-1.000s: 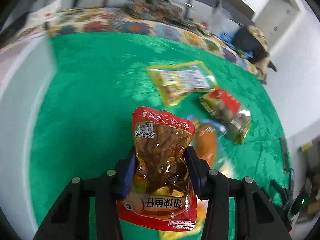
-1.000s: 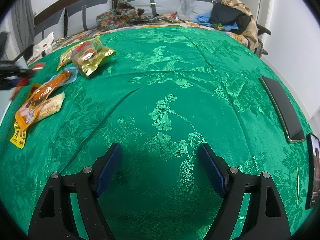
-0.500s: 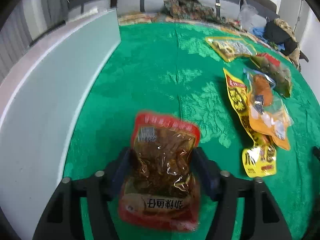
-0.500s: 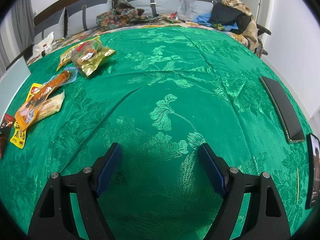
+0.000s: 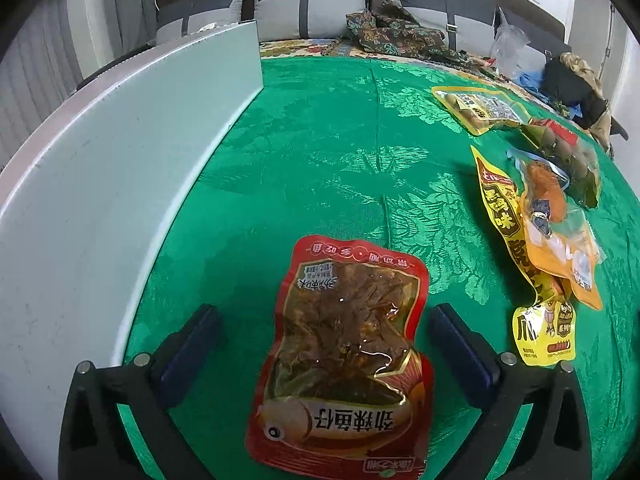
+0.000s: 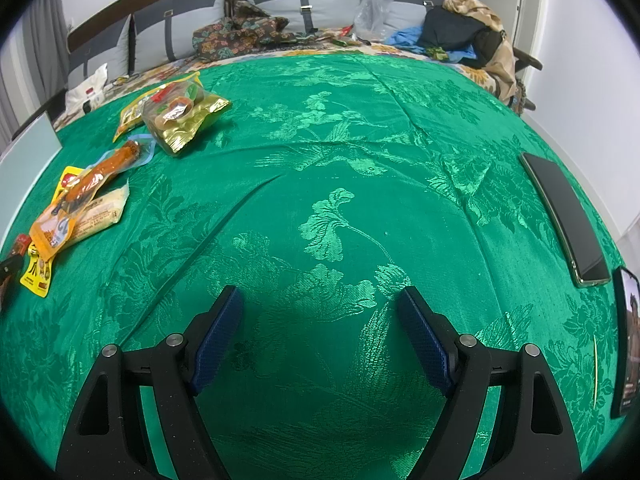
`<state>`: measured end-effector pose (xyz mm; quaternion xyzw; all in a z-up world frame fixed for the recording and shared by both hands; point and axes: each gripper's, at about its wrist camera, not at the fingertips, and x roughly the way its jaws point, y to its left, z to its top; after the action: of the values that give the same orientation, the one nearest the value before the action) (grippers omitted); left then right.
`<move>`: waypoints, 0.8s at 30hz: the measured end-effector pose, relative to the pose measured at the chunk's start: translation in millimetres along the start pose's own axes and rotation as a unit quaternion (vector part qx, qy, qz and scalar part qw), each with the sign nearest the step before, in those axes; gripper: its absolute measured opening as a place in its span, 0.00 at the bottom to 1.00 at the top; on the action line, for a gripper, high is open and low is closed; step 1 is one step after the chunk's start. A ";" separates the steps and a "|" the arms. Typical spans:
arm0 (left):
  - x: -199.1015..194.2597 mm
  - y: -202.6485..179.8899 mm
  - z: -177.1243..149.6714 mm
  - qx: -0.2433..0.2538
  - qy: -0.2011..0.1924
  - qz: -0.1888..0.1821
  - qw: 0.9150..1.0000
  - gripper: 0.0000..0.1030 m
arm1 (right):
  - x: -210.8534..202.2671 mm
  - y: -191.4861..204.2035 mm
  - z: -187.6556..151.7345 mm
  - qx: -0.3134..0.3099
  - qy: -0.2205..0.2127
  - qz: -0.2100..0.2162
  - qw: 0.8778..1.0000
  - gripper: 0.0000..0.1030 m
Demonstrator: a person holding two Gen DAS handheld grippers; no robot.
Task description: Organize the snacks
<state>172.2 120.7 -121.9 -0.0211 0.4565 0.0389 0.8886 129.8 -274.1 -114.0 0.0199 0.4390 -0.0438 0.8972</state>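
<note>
Left wrist view: red pouch (image 5: 344, 356) flat on green cloth (image 5: 320, 152), lengthwise between the fingers of left tongs (image 5: 324, 320), clear gap on both sides, neither pad touching. Jaws opening, pouch released. Near end of pouch reaching back under the camera, far end past the fingertips. Just left, pale panel (image 5: 100, 184) standing along the cloth's edge. To the right, apart from the pouch, a row of other snacks: yellow pack (image 5: 536, 320), sausage pack (image 5: 556, 220) lying across it, then a gold bag (image 5: 568, 152) and a further yellow bag (image 5: 480, 108) towards the headboard.

Right wrist view: right tongs (image 6: 320, 308) spread wide over bare cloth, nothing between the fingers. Same snack row far left, red pouch barely visible at the left edge (image 6: 20, 244). Phone (image 6: 564, 216) near the right edge.
</note>
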 end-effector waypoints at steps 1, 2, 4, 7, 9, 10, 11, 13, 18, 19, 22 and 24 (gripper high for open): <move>-0.8 0.4 -0.6 0.000 0.000 0.000 1.000 1.00 | 0.1 0.0 0.0 0.000 0.000 0.000 1.000 0.81; -0.8 0.2 -0.6 0.000 0.000 0.000 1.000 1.00 | 0.1 0.0 0.0 0.000 0.000 0.000 1.000 0.81; -0.7 0.4 -0.5 0.000 0.000 0.000 1.000 1.00 | -0.2 -0.1 0.0 0.000 0.000 0.000 1.000 0.81; -0.6 0.3 -0.4 0.000 0.000 0.000 1.000 1.00 | -0.1 0.0 0.0 0.000 0.000 0.000 1.000 0.81; -0.6 0.3 -0.3 0.000 0.000 0.000 1.000 1.00 | 0.2 0.2 0.0 0.000 0.000 0.000 1.000 0.81; -1.0 0.4 -0.7 0.000 0.000 0.000 1.000 1.00 | -0.1 0.1 0.0 0.000 0.000 -0.001 1.000 0.81; -1.0 0.4 -0.7 0.000 0.000 0.000 1.000 1.00 | 0.4 0.1 0.0 0.000 0.000 0.000 1.000 0.81; -0.9 0.4 -0.7 0.000 0.000 0.000 1.000 1.00 | 0.1 0.0 0.0 -0.001 0.000 -0.002 1.000 0.81; -0.6 0.2 -0.5 0.000 0.000 0.000 1.000 1.00 | 2.2 0.2 1.0 -0.001 0.001 -0.003 1.000 0.81; -0.5 0.0 -0.5 -0.001 0.000 0.000 1.000 1.00 | 2.1 0.1 1.0 -0.001 0.001 -0.003 1.000 0.81; -0.4 -0.1 -0.5 0.000 0.000 0.000 1.000 1.00 | 2.2 0.1 1.0 -0.001 0.001 -0.003 1.000 0.81; -0.3 -0.5 -0.5 0.000 0.000 0.000 1.000 1.00 | 2.3 0.2 1.0 -0.001 0.001 -0.003 1.000 0.81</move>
<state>171.7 120.1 -122.0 -0.0216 0.4563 0.0391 0.8887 132.1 -274.1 -115.2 0.0176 0.4398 -0.0459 0.8968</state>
